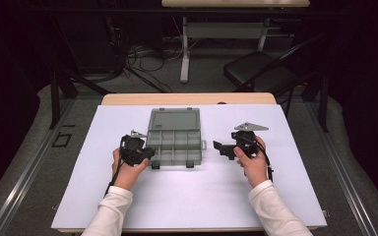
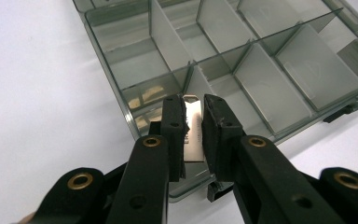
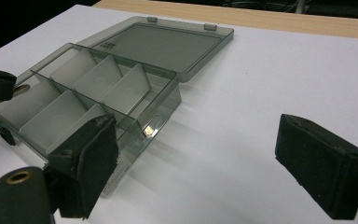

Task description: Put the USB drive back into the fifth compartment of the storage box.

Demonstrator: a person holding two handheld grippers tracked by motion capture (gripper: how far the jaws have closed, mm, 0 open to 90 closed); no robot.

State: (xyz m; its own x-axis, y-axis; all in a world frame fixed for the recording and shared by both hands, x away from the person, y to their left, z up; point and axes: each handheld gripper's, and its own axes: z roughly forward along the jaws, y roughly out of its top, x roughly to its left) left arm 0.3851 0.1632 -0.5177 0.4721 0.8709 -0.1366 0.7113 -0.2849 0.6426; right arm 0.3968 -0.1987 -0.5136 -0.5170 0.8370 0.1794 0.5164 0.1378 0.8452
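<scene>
An open, smoke-grey compartment box (image 1: 150,143) lies on the white board, its lid (image 1: 173,119) folded flat toward the far side and its cells divided by thin walls (image 2: 161,32). My left gripper (image 1: 145,153) is at the box's near left corner. It is shut on a small flat silvery metal piece (image 2: 193,128) with printed letters, held upright over the corner cell. My right gripper (image 1: 220,147) hovers open to the right of the box (image 3: 163,100), apart from it, with nothing between its pads (image 3: 91,158). The left gripper's jaw also shows at the box's far side in the right gripper view.
The white board (image 1: 275,196) covers a wooden table (image 1: 187,98). Bare board lies in front of the box and to both sides. Beyond the table stand a black chair (image 1: 261,69) and a table leg (image 1: 184,49), with cables on the floor.
</scene>
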